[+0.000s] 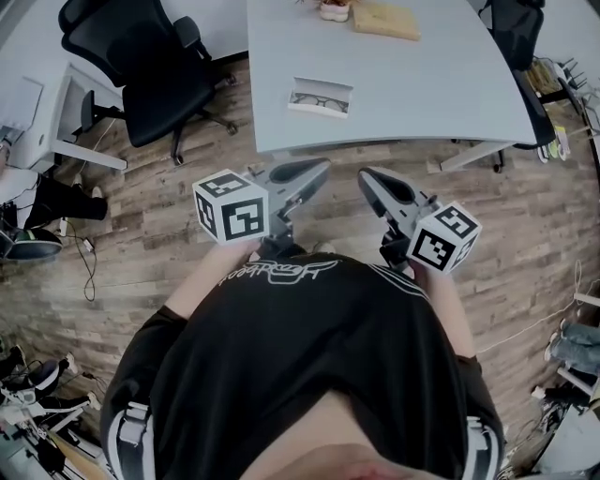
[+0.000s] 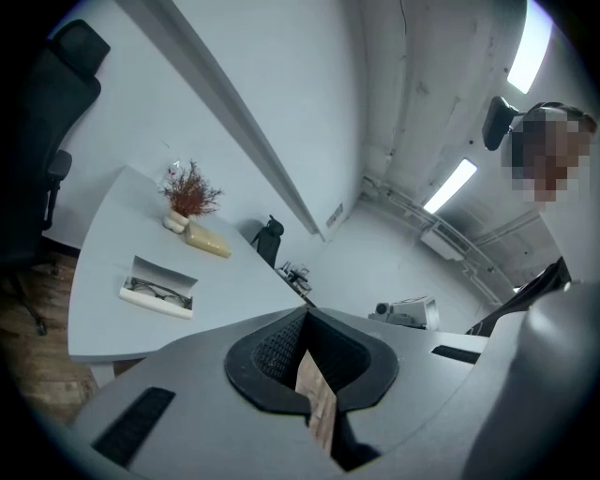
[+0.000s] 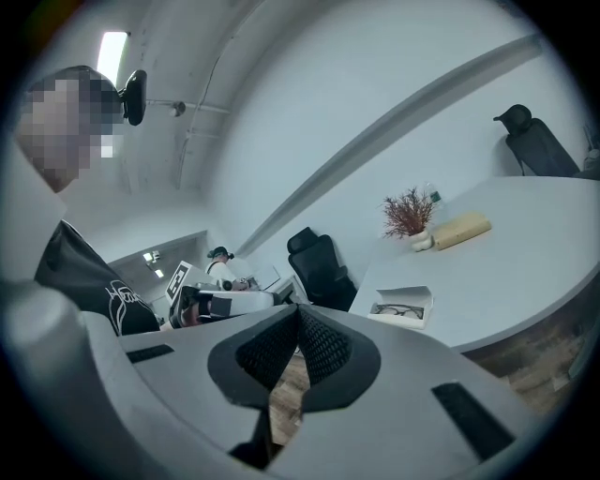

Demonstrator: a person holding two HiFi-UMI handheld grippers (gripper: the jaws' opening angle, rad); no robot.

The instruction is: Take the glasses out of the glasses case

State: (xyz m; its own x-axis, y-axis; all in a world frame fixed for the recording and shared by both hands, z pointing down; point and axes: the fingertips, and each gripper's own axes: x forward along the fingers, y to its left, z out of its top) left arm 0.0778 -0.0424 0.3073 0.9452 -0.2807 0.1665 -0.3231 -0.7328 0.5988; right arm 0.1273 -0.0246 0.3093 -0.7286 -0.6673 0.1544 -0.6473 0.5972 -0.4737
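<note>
A white glasses case (image 1: 321, 97) lies open on the grey table (image 1: 422, 94) near its front edge, with dark-framed glasses (image 1: 319, 102) inside. Both grippers hang over the wooden floor in front of my torso, short of the table. My left gripper (image 1: 317, 169) is shut and holds nothing. My right gripper (image 1: 367, 176) is also shut and holds nothing. The left gripper view shows the case (image 2: 157, 287) far ahead to the left of the left gripper (image 2: 305, 314). In the right gripper view the case (image 3: 403, 307) sits ahead to the right of the right gripper (image 3: 298, 311).
A potted dried plant (image 1: 335, 9) and a tan box (image 1: 386, 19) stand at the table's far side. A black office chair (image 1: 141, 66) is to the left of the table, another chair (image 1: 525, 37) at the right. Cables and shoes lie along the floor's edges.
</note>
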